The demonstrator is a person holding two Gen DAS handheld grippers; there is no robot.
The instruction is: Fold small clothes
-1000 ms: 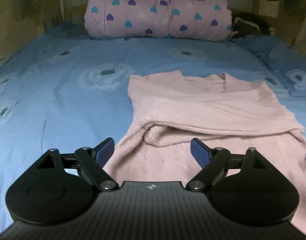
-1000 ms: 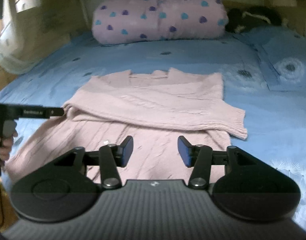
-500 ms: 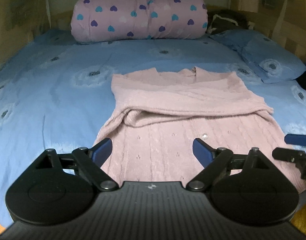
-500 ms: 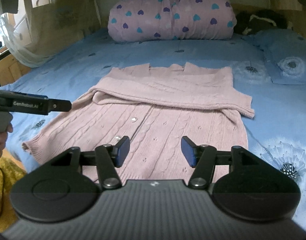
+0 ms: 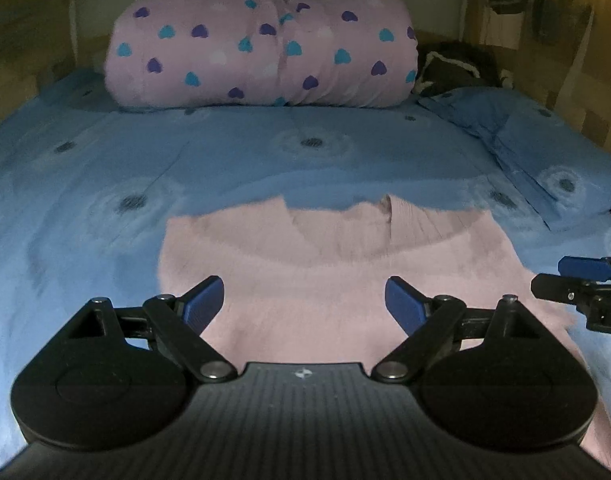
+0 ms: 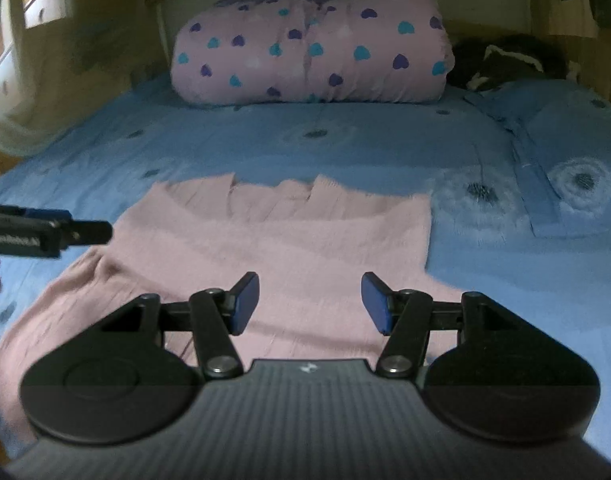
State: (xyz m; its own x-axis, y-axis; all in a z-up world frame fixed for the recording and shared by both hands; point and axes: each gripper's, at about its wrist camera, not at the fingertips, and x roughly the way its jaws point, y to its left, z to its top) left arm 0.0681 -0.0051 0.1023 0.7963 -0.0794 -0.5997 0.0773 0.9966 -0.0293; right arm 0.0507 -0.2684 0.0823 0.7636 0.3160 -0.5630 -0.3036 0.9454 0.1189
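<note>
A pink knitted cardigan (image 5: 305, 256) lies flat on the blue bedsheet (image 5: 105, 184), neckline toward the headboard, with a sleeve folded across its body. My left gripper (image 5: 303, 300) hovers over the cardigan's middle, its jaws wide open and nothing between them. In the right wrist view the cardigan (image 6: 289, 240) fills the centre, and my right gripper (image 6: 309, 304) stands open above it, also with nothing between its jaws. Each gripper shows in the other's view: the right gripper (image 5: 577, 284) at the right edge, the left gripper (image 6: 49, 232) at the left edge. The picture is motion-blurred.
A rolled pink quilt with hearts (image 5: 265, 48) lies across the head of the bed. A blue pillow (image 5: 545, 156) sits at the right, with a dark bundle (image 5: 457, 64) behind it. Pale curtains (image 6: 45, 80) hang to the left of the bed.
Both grippers drew back from the cardigan, then came forward over it again, so it now sits centred and larger in both views. The jaws stayed open and the cardigan has not moved.
</note>
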